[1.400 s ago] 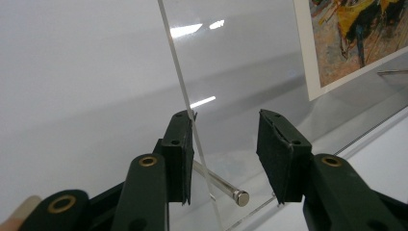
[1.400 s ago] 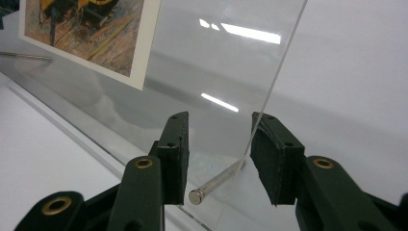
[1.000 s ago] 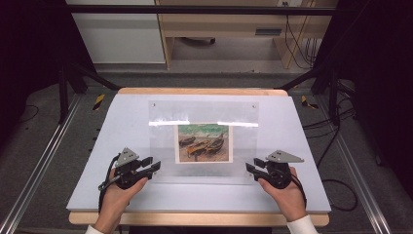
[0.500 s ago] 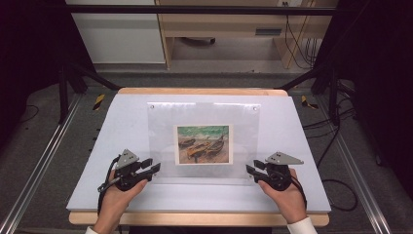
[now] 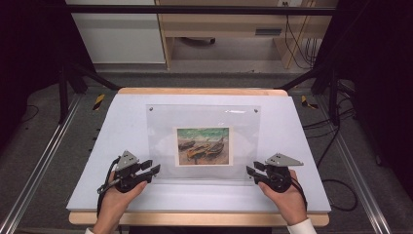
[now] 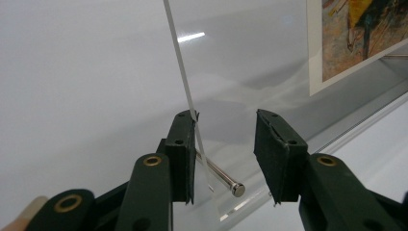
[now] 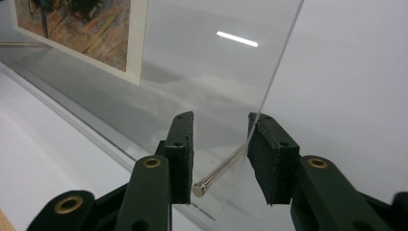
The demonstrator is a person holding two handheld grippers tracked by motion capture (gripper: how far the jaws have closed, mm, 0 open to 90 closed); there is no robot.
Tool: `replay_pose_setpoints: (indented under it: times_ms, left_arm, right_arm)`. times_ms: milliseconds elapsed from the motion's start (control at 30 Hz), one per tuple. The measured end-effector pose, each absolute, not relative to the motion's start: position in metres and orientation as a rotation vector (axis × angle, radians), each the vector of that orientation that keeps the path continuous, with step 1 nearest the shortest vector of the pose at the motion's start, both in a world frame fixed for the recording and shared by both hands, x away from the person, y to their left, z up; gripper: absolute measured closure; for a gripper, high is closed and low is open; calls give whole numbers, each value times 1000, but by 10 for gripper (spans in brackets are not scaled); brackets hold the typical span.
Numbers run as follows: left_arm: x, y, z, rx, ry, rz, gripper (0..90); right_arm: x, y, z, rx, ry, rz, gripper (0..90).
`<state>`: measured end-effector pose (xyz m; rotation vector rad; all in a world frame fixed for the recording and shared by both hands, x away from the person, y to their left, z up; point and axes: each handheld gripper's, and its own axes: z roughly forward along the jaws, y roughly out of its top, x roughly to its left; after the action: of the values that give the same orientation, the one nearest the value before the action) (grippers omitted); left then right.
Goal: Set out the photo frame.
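A clear acrylic sheet (image 5: 160,131) with a print of beached boats (image 5: 203,146) lies mid-table on the white tabletop (image 5: 122,122). My left gripper (image 5: 155,167) is at its near left corner and my right gripper (image 5: 249,170) at its near right corner. In the left gripper view the jaws (image 6: 226,120) stand apart around the tilted sheet corner (image 6: 185,91) and its metal pin (image 6: 221,178); the sheet edge leans on one pad, the other pad is clear. The right gripper view mirrors this (image 7: 219,118): sheet (image 7: 216,72) against one pad, pin (image 7: 216,173) in the gap.
A second clear layer's edge (image 6: 356,125) lies flat below the print. The wooden table lip (image 5: 195,219) runs along the front. Metal rails (image 5: 44,161) flank the table, cables (image 5: 336,190) trail on the floor at right, and a wooden shelf (image 5: 219,29) stands behind.
The bright glare band across the clear sheet has gone and the print sits slightly lower in the high view, so the sheet has tipped. Both hands stay where they were.
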<state>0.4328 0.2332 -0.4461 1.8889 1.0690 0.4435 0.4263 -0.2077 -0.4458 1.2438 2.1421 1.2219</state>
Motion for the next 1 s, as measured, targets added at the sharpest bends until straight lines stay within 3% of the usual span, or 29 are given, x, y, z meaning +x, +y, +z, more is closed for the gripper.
replay_pose_setpoints:
  times_ms: [1000]
  left_arm:
    - [427,232,-447,1915,1073,457,602]
  right_arm:
    - [421,-207,-448,1250,2141,1215,637]
